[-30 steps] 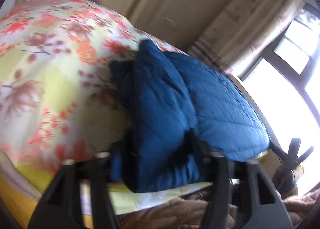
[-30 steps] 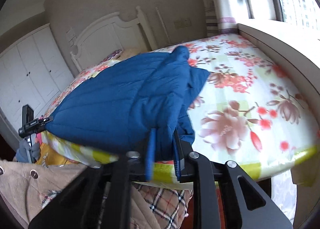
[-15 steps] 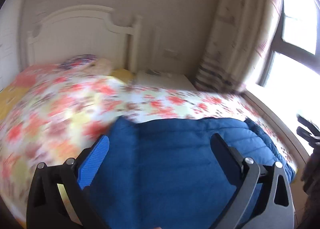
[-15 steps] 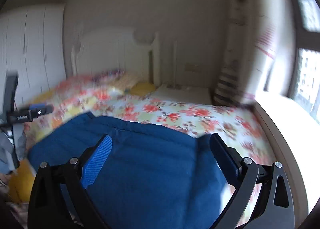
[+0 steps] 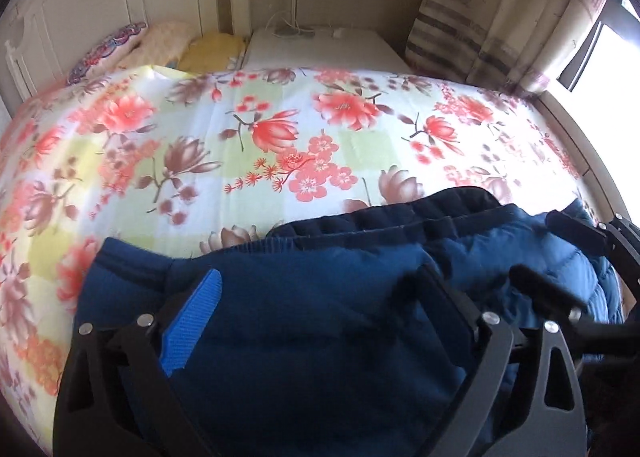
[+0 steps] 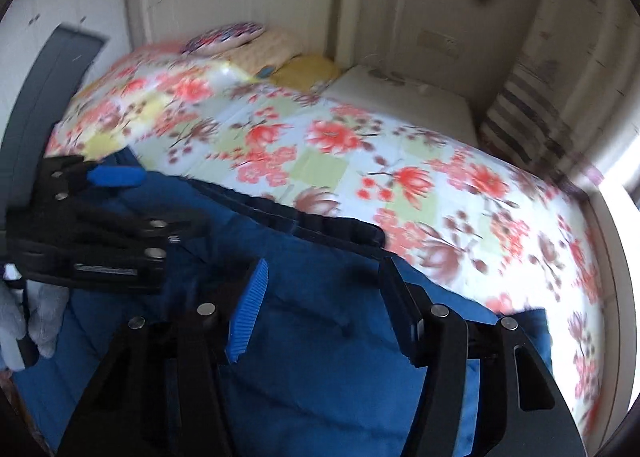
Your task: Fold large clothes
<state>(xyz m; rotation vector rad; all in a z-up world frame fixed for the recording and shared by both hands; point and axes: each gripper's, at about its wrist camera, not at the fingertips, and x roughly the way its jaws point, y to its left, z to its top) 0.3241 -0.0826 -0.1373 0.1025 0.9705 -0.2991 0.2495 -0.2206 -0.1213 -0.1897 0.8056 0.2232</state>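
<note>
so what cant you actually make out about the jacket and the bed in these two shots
- Blue jacket, near edge: cut off by the bottom of both wrist views, behind the open left gripper and right gripper.
- Its folded shape: unclear; only the dark ribbed hem shows.
- Floral bedspread: motion-blurred in the right wrist view.
- Pillows: partly hidden behind the bedspread.

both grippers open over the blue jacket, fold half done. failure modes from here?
1. The blue jacket is puffy, with both the left gripper and right gripper open; unpinned, the fold may spring apart.
2. It lies at the near edge of the floral bedspread, so it might slide off.
3. The grippers sit close together; they could collide when regrasping.
</note>
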